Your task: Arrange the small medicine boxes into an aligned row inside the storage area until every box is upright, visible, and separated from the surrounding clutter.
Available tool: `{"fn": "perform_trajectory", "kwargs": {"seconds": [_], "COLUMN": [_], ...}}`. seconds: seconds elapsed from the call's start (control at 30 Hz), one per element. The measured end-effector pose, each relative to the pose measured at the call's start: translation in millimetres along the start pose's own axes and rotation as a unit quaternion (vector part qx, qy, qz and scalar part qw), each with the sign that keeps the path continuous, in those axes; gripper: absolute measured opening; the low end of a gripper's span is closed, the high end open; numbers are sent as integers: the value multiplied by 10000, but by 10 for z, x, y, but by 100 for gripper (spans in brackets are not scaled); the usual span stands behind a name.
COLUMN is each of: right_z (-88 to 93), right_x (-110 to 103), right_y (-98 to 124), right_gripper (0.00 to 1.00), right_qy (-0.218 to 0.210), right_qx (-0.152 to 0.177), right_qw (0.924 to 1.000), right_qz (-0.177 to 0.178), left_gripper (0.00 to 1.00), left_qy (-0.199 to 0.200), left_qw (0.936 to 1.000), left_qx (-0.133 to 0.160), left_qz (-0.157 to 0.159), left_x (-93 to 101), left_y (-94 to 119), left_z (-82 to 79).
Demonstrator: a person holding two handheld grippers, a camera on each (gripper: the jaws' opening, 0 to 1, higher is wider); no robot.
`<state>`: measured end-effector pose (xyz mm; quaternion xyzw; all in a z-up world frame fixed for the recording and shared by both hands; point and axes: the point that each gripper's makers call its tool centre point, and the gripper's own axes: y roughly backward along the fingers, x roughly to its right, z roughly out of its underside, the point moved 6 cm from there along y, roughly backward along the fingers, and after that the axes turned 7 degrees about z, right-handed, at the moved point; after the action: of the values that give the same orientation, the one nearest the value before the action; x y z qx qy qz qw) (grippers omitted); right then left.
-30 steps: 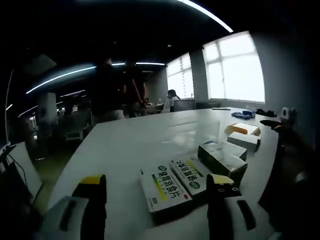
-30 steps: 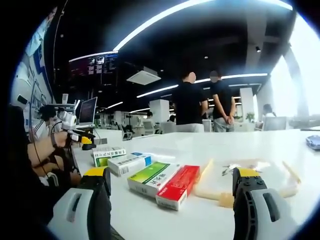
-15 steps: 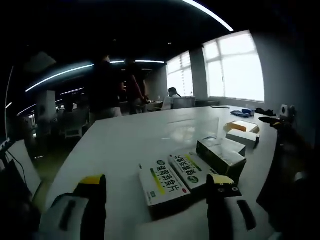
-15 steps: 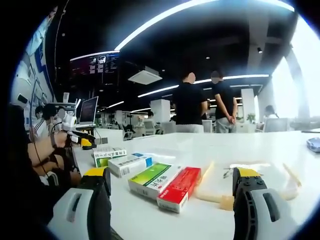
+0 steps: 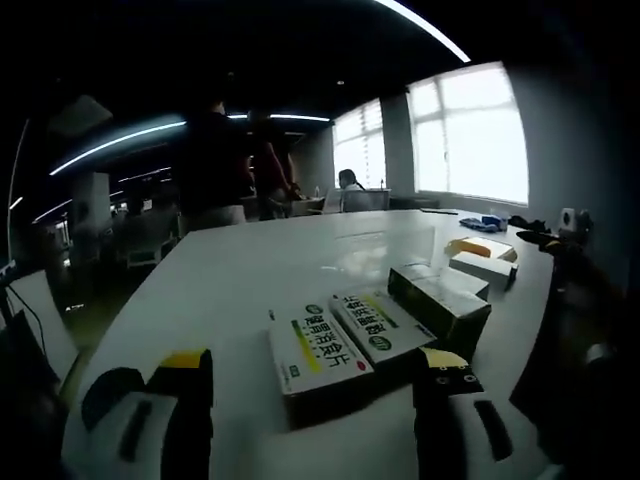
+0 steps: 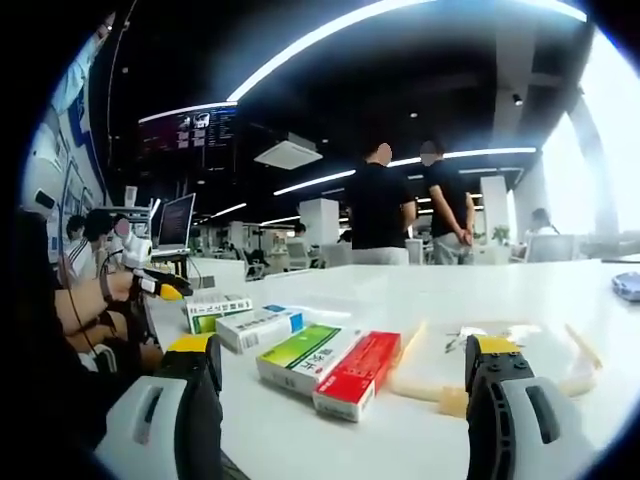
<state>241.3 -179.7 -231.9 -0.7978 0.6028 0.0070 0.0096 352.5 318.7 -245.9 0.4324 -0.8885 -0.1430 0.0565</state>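
In the left gripper view my left gripper (image 5: 312, 380) is open, its jaws low over the white table. Just ahead lie two flat white boxes with green print (image 5: 318, 350) (image 5: 381, 326), then a dark box (image 5: 441, 300); farther right sit a white box (image 5: 481, 266) and a yellow box (image 5: 482, 247). In the right gripper view my right gripper (image 6: 345, 365) is open and holds nothing. Before it lie a green-and-white box (image 6: 304, 356) and a red box (image 6: 359, 371) side by side, with a blue-and-white box (image 6: 262, 327) and a green-striped box (image 6: 218, 312) behind. A clear shallow tray (image 6: 500, 352) sits at the right jaw.
The white table (image 5: 260, 270) runs far back toward bright windows. Two people (image 6: 410, 215) stand beyond its far side, and desks with monitors (image 6: 175, 222) are at the left. A person's hand holds the other gripper (image 6: 155, 284) at the table's left end.
The left gripper view has shifted a little, so the two white boxes now sit higher and closer between its jaws. The right gripper view is almost the same.
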Motion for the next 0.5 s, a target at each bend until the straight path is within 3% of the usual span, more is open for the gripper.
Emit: {"fn": "perform_trajectory", "kwargs": {"seconds": [0.5], "right_z": [-2], "right_x": [-17], "right_y": [2], "right_gripper": [100], "right_qy": [-5], "right_qx": [22], "right_qw": [10000], "right_qz": [-29], "left_gripper": [81], "left_qy": [69], "left_qw": [10000], "left_qx": [-12], "left_qz": [-16], "left_x": [71], "left_y": [-34], "left_z": [81]}}
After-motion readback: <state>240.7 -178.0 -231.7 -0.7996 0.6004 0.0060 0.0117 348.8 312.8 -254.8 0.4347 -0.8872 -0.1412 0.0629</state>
